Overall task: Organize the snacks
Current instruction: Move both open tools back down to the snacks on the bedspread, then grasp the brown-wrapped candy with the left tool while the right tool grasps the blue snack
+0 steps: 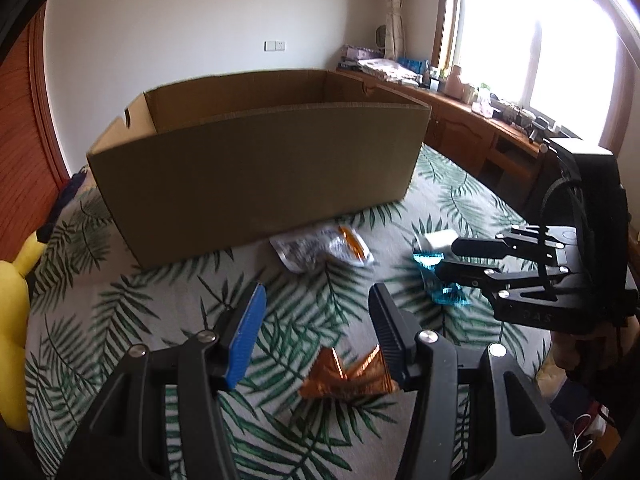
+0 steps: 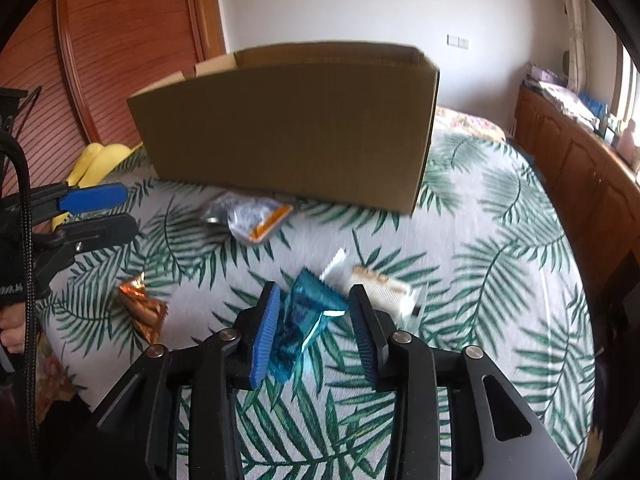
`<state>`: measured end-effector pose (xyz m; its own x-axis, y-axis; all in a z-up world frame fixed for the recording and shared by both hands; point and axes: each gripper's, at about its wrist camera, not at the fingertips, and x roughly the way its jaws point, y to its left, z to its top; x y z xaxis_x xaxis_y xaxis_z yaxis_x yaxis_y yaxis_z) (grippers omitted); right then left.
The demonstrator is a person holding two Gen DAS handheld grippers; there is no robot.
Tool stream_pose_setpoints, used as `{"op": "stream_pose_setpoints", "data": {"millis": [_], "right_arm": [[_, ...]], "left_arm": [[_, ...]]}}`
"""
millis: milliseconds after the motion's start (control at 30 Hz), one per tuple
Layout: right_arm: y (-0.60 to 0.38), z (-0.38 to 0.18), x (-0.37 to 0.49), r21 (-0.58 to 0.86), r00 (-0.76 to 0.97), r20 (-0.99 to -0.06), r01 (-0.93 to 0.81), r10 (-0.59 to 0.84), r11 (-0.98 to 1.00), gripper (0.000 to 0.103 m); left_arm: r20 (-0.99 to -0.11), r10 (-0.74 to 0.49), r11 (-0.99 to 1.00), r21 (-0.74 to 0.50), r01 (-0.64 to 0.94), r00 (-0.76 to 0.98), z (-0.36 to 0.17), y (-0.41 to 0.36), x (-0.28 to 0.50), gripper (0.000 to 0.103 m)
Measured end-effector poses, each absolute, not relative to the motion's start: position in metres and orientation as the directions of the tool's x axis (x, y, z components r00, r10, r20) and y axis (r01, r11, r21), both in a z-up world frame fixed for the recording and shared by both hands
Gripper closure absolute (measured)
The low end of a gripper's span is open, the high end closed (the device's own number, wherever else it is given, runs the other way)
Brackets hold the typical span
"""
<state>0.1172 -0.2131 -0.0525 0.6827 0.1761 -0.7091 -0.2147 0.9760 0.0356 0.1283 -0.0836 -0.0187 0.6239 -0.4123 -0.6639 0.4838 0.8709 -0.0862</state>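
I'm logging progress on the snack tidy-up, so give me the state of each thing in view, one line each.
cardboard box: open-topped, upright on the bed.
orange snack packet: lying loose, under the open left gripper.
blue snack packet: on the bed, between the right gripper fingers, not pinched.
silver packet: crumpled, beside the box.
white wrapper: lying flat.

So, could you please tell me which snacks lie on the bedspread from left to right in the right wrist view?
Orange packet → silver packet with an orange edge → blue packet → white packet.
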Motion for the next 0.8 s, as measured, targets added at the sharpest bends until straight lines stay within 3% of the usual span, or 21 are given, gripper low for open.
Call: {"op": "stream_pose_setpoints", "data": {"millis": [433,800], "right_arm": [[-0.211,-0.070,0.122,0.060,0.660,-0.733,-0.176,0.163,0.982,0.059],[-0.207,-0.074,0.116,0.028,0.687,-0.713,-0.172,0.141,0.985,0.059]], "left_arm": [[-0.701,-0.407,0.875,-0.117,0.469,0.585,-0.049,-0.083,0.115,0.049],[-0.740,-0.365,0.878,-0.072,0.473,0.565,-0.061,-0.098,0.110,0.049]]}}
